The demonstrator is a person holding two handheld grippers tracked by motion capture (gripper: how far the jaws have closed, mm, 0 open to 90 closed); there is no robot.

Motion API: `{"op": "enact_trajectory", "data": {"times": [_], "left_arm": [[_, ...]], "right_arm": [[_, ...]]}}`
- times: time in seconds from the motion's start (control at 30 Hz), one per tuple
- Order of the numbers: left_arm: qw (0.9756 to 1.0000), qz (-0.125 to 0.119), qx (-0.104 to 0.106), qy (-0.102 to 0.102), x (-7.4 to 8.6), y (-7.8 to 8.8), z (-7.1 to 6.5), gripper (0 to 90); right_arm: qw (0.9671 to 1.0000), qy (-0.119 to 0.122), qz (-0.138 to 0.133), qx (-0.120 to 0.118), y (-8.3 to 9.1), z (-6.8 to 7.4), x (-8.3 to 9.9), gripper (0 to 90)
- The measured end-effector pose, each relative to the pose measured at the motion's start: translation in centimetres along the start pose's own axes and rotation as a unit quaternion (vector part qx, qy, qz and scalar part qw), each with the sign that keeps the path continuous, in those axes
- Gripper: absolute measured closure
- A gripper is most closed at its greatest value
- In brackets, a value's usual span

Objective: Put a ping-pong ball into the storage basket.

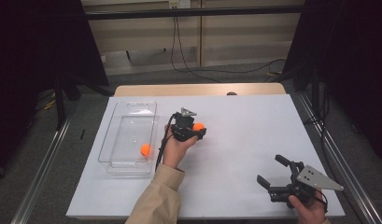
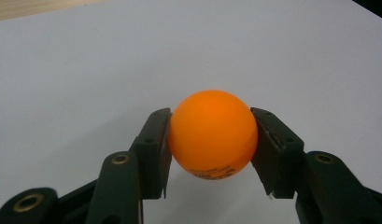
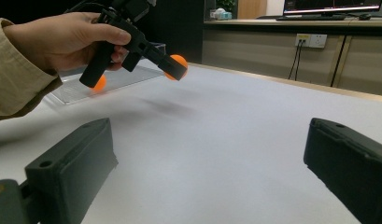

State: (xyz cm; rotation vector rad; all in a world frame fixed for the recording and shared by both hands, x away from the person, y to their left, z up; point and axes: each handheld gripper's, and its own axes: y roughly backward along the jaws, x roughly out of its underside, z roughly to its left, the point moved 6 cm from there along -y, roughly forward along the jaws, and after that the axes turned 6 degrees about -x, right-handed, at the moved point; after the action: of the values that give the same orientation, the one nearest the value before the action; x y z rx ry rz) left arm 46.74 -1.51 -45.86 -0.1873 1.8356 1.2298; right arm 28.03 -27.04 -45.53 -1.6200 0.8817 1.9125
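Just right of the clear plastic bin (image 1: 128,140), the left tool (image 1: 196,130) pinches an orange ping-pong ball (image 2: 212,134) across its middle, likely light, smooth and dentable, while the right tool (image 1: 272,172) gapes empty.

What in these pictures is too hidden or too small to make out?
- Print on the held orange ball: left gripper view, too small and curved away underneath.
- Second orange ball in the clear tray: right gripper view, partly behind the left gripper.
- Right gripper: high view, its hand cut off by the bottom edge.
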Motion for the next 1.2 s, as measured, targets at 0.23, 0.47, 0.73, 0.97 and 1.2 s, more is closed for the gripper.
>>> {"op": "enact_trajectory", "data": {"times": [0.23, 0.47, 0.73, 0.97, 1.2], "left_arm": [[1.0000, 0.000, 0.000, 0.004, -0.1, 0.5, 0.4, 51.0], [0.9999, 0.000, -0.002, 0.011, -0.1, 0.9, 0.9, 51.0], [0.9999, 0.002, -0.004, 0.016, -0.1, 1.1, 1.3, 51.0], [0.9998, 0.004, -0.008, 0.016, -0.2, 1.6, 1.7, 51.0], [0.9997, -0.001, -0.010, 0.021, -0.2, 1.9, 2.3, 51.0]], "right_arm": [[1.0000, 0.000, -0.001, 0.000, 0.0, 0.0, 0.0, 1.5], [1.0000, 0.002, 0.000, -0.001, 0.0, 0.0, 0.0, 1.5], [1.0000, 0.001, 0.000, -0.001, 0.0, 0.0, 0.0, 1.4], [1.0000, 0.000, -0.001, 0.000, 0.0, 0.0, 0.0, 1.4], [1.0000, 0.001, -0.001, 0.000, 0.0, 0.0, 0.0, 1.5]]}}
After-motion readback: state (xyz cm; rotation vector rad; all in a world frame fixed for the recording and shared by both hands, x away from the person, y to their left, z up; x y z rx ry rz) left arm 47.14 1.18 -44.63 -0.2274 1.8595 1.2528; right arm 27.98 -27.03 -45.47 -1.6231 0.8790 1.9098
